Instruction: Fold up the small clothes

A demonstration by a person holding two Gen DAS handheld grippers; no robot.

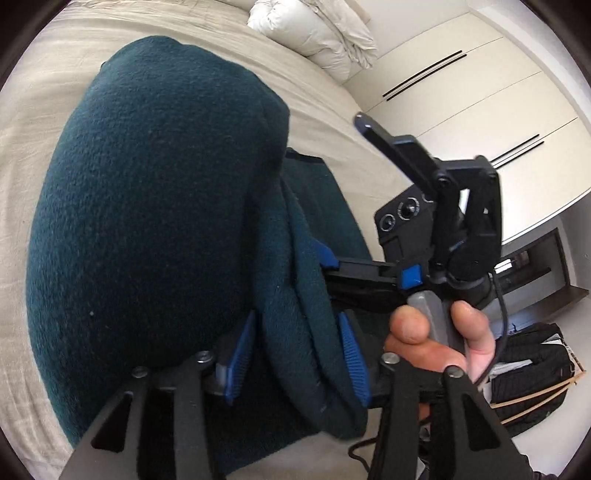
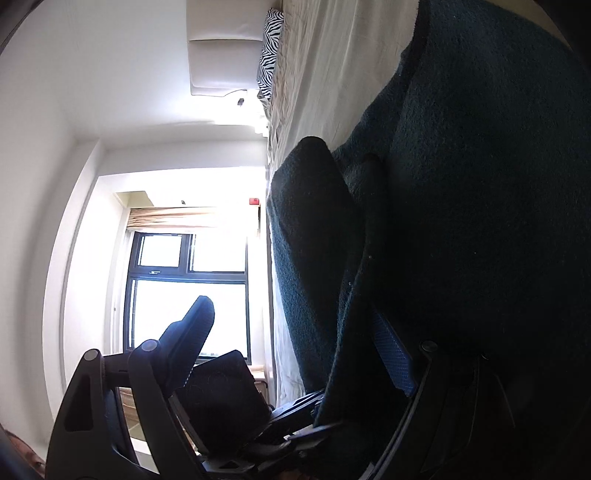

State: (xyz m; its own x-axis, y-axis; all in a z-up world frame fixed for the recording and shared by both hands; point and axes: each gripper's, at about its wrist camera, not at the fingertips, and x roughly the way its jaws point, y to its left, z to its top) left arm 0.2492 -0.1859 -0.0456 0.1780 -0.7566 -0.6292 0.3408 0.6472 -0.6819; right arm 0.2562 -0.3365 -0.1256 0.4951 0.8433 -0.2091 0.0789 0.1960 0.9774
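A dark teal fleece garment (image 1: 159, 206) hangs bunched above the beige bed (image 1: 55, 74). My left gripper (image 1: 295, 354) is shut on a thick fold of it, blue pads (image 1: 352, 354) on either side of the cloth. My right gripper (image 1: 332, 266) comes in from the right in the left wrist view and is shut on the same garment's edge just above. In the right wrist view the fleece (image 2: 461, 184) fills the right half, and one blue pad (image 2: 393, 362) presses against it; the other finger is hidden.
A white duvet (image 1: 317, 33) lies at the bed's far end, with white wardrobe doors (image 1: 480, 110) behind. A dark bag with clothes (image 1: 532, 373) sits on the floor at right. The right wrist view shows a window (image 2: 188, 291), a zebra pillow (image 2: 271, 48) and the bed sheet (image 2: 325, 74).
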